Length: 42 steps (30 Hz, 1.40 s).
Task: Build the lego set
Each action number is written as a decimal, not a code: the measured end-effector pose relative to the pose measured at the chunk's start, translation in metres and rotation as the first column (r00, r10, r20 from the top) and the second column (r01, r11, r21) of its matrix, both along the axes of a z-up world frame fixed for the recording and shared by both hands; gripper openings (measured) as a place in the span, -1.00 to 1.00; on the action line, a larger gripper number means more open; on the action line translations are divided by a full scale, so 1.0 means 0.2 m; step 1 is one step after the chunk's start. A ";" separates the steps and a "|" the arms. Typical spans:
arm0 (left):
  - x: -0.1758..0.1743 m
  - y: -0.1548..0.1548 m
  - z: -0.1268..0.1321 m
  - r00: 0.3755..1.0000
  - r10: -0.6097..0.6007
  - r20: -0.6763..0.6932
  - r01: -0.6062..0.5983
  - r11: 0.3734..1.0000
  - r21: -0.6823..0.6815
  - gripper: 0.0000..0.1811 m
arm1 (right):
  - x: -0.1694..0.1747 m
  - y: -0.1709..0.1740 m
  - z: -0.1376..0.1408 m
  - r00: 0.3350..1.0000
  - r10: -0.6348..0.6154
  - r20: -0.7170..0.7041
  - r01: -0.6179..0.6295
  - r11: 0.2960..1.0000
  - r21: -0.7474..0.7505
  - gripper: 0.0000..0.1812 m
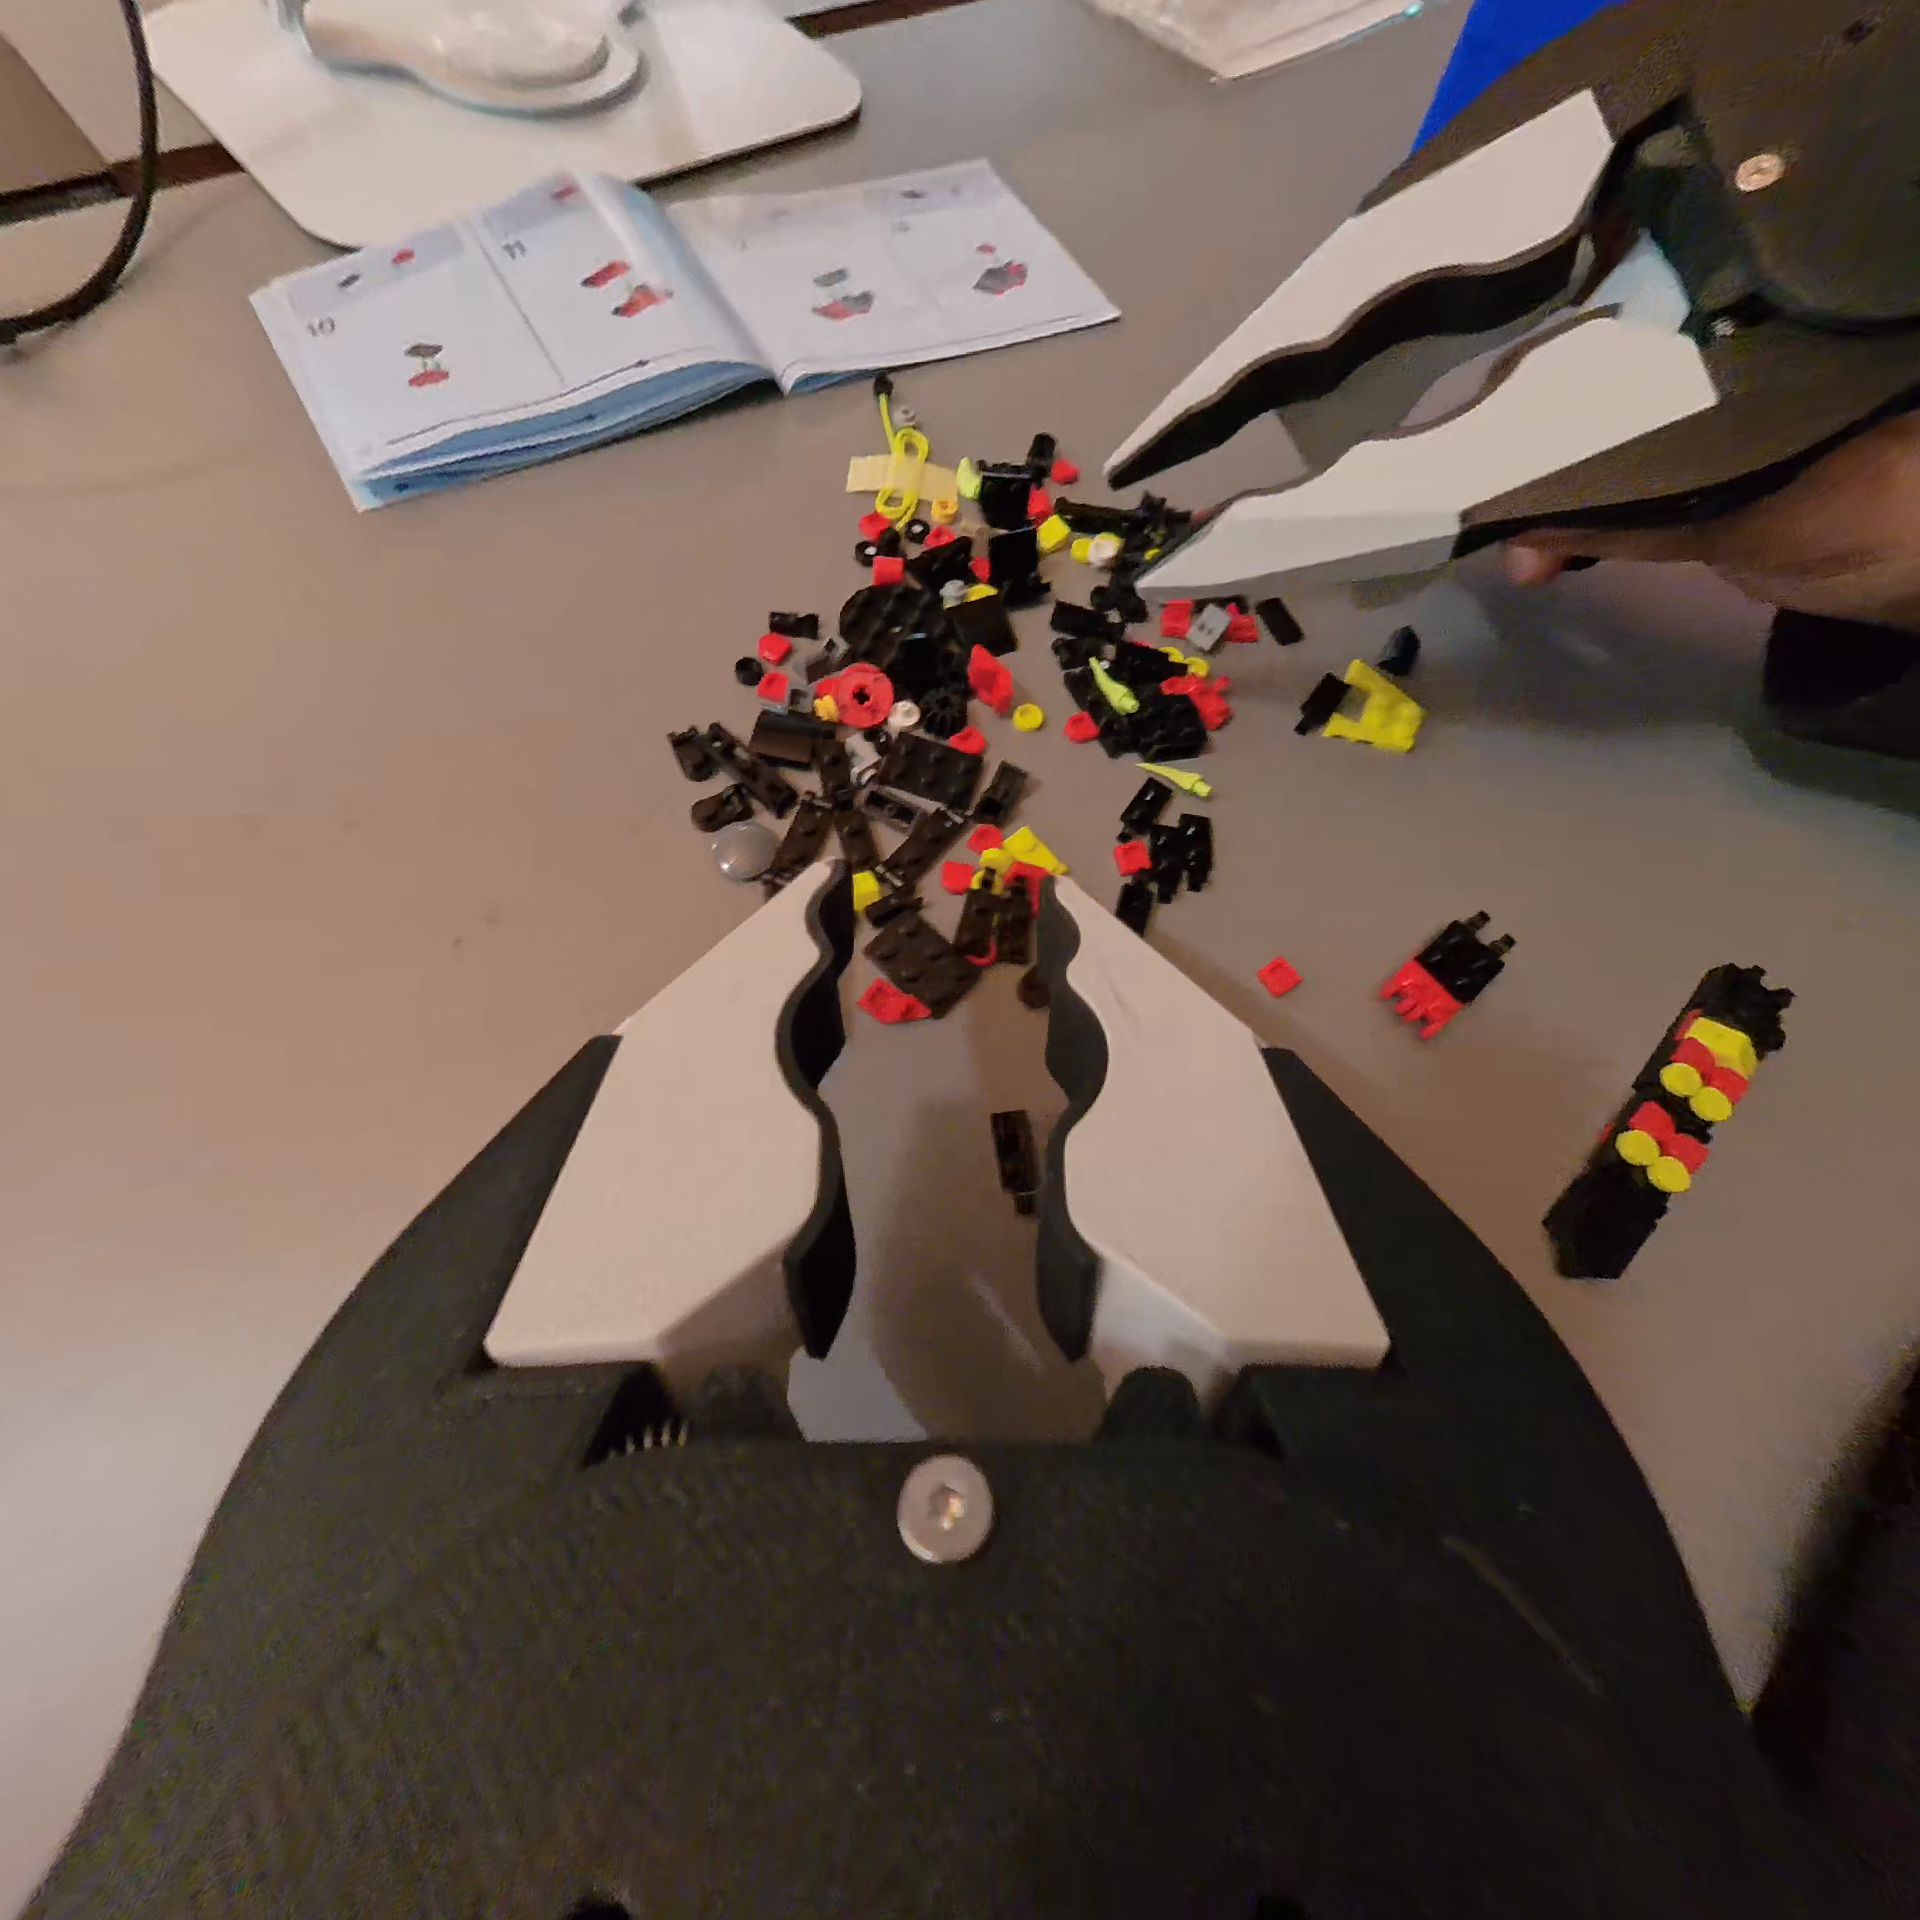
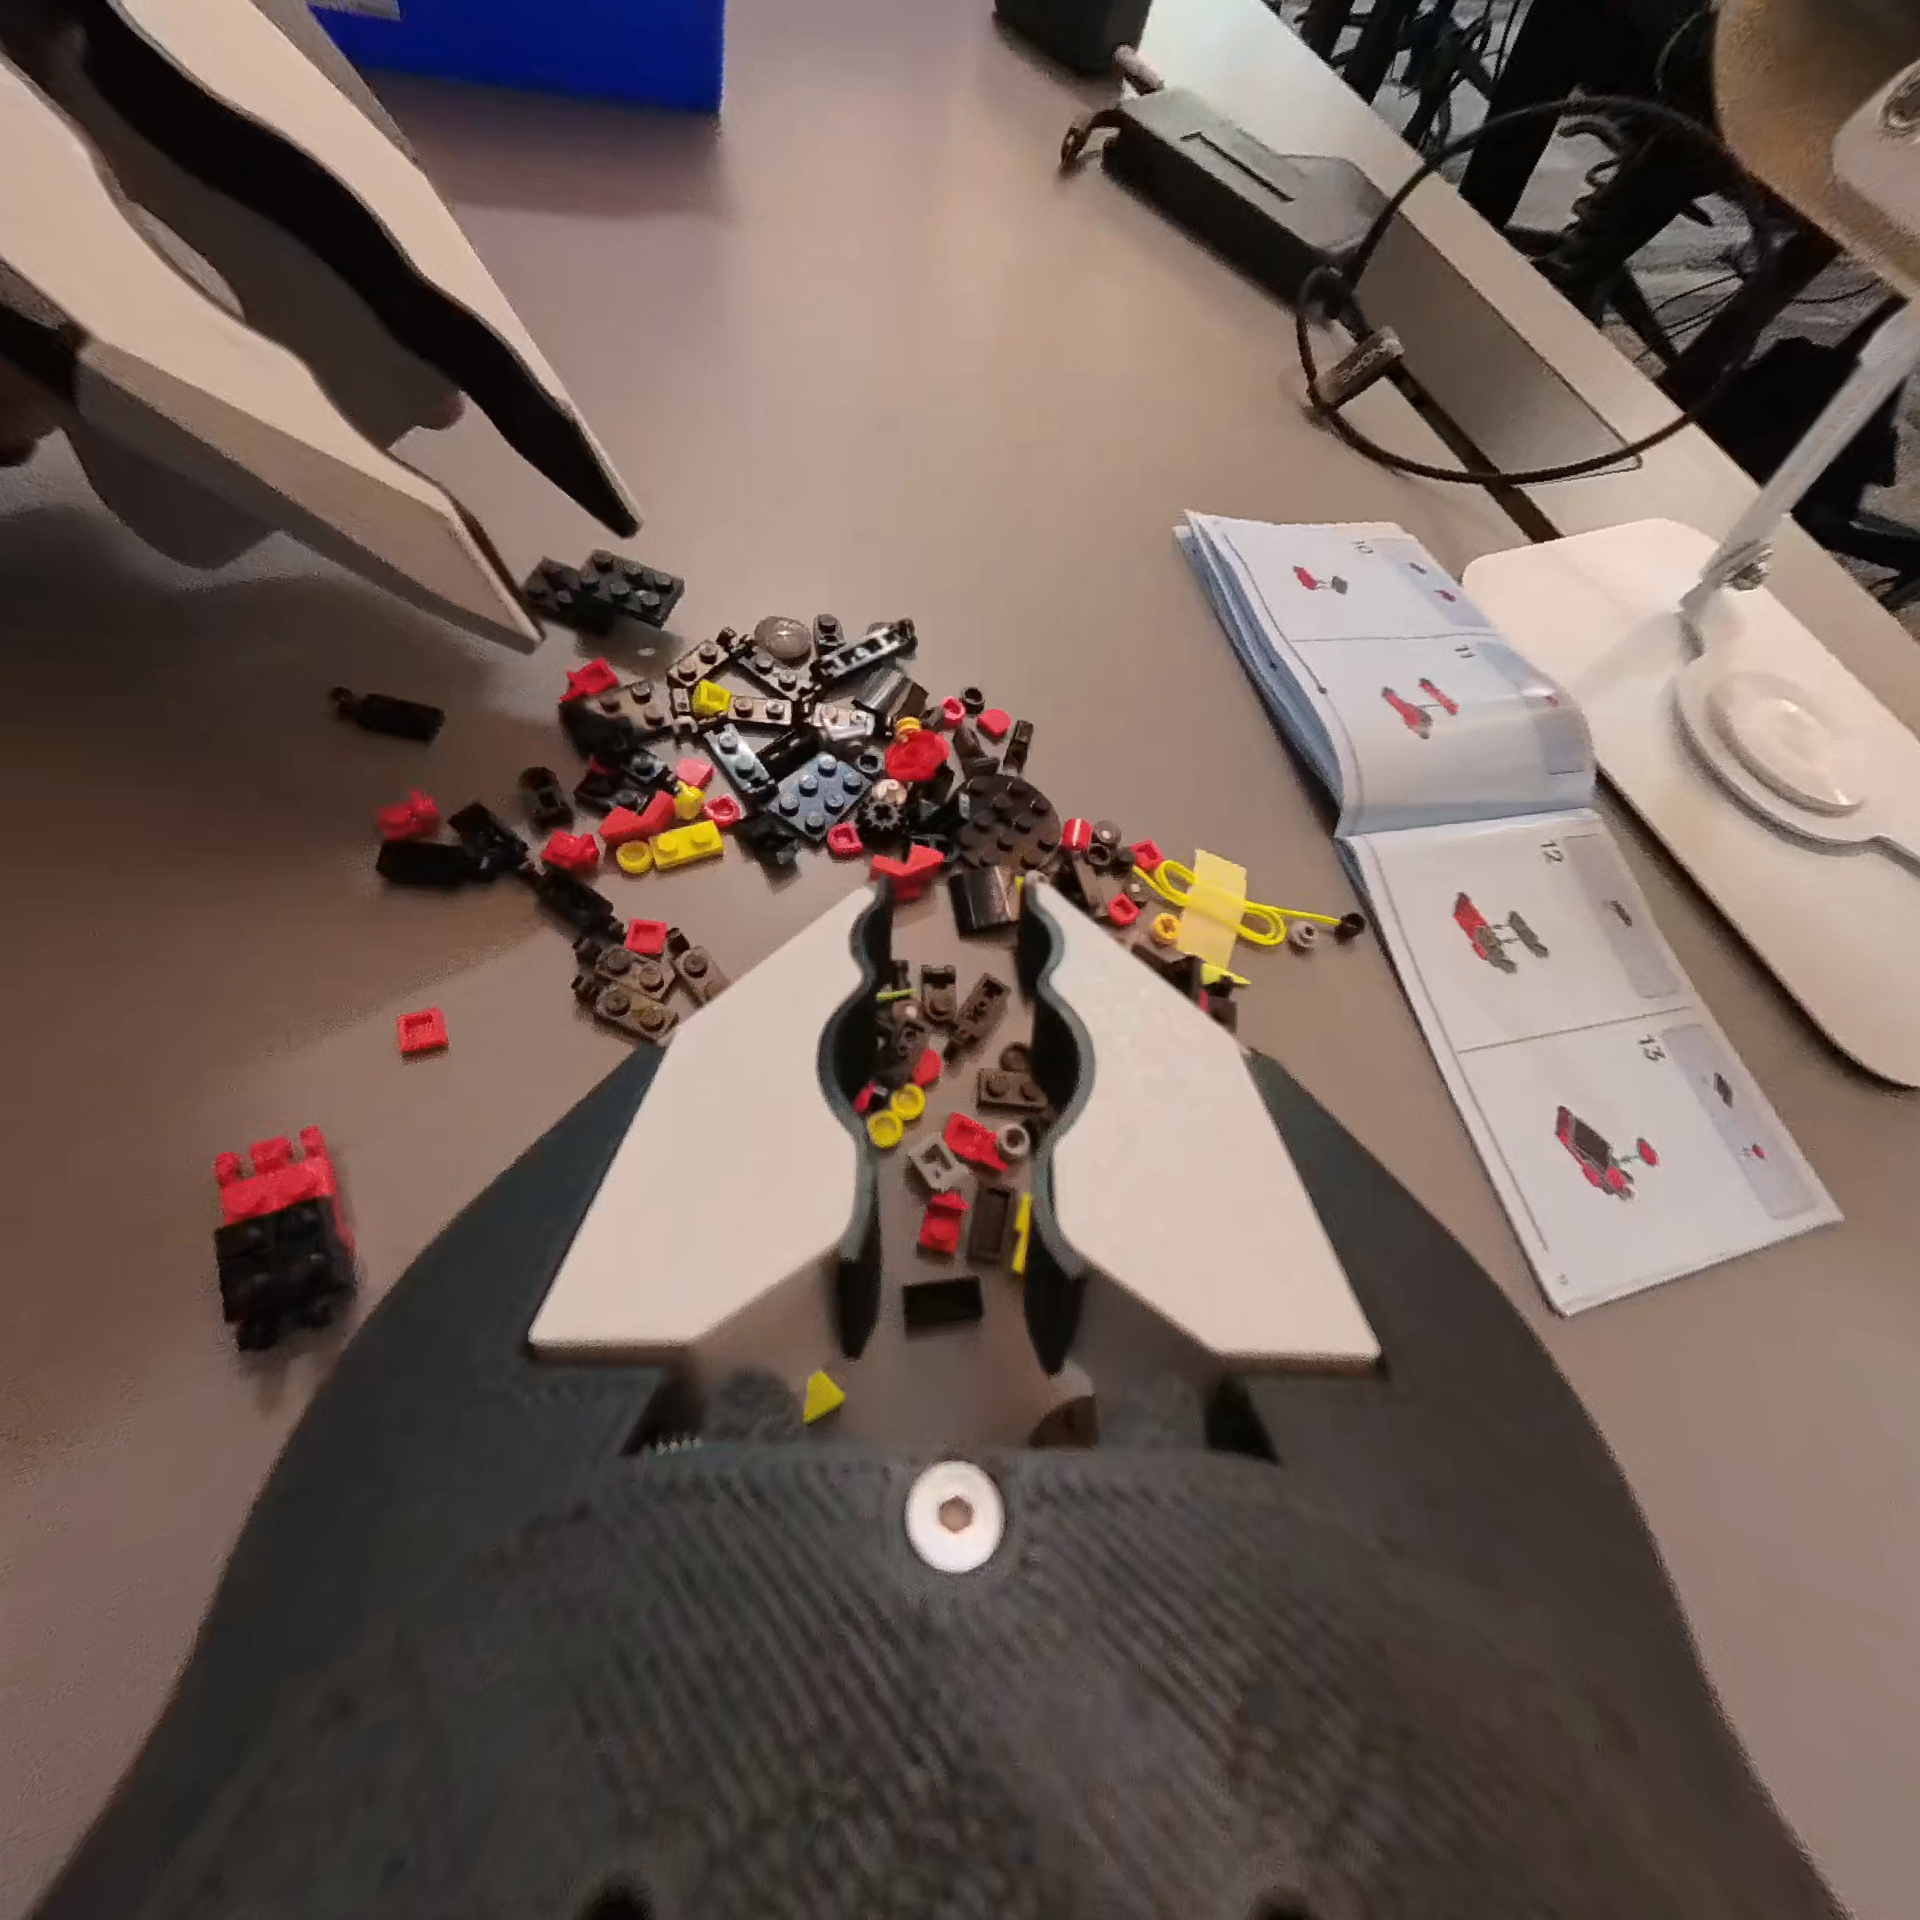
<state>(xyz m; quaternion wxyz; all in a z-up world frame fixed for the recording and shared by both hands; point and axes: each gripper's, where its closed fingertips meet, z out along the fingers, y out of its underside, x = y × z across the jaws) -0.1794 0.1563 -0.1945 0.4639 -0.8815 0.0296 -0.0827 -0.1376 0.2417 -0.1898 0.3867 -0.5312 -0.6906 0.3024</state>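
A pile of loose black, red and yellow lego pieces [image 1: 935, 675] lies on the grey table; it also shows in the right wrist view [image 2: 810, 769]. My left gripper [image 1: 940, 883] is open and empty, its tips over the near edge of the pile. My right gripper [image 2: 954, 891] is open and empty above the pile's other side, with pieces visible on the table between its fingers. A long black, red and yellow assembly [image 1: 1673, 1122] and a small red and black assembly [image 1: 1444, 977] [image 2: 281, 1236] lie beside the pile. The open instruction booklet [image 1: 675, 312] [image 2: 1507, 883] lies beyond it.
The right gripper [image 1: 1127, 530] comes in from the upper right of the left wrist view; the left gripper [image 2: 577, 582] from the upper left of the right wrist view, near a black plate [image 2: 603, 592]. A white stand base [image 2: 1714, 748], a black cable [image 2: 1455, 364] and a blue box [image 2: 520, 42] sit around the table.
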 end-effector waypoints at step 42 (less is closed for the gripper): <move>0.16 0.04 0.00 0.997 0.005 0.079 -0.007 1.000 0.024 -0.38 | 0.28 -0.01 0.13 0.970 -0.159 -0.184 0.141 0.984 -0.108 -0.83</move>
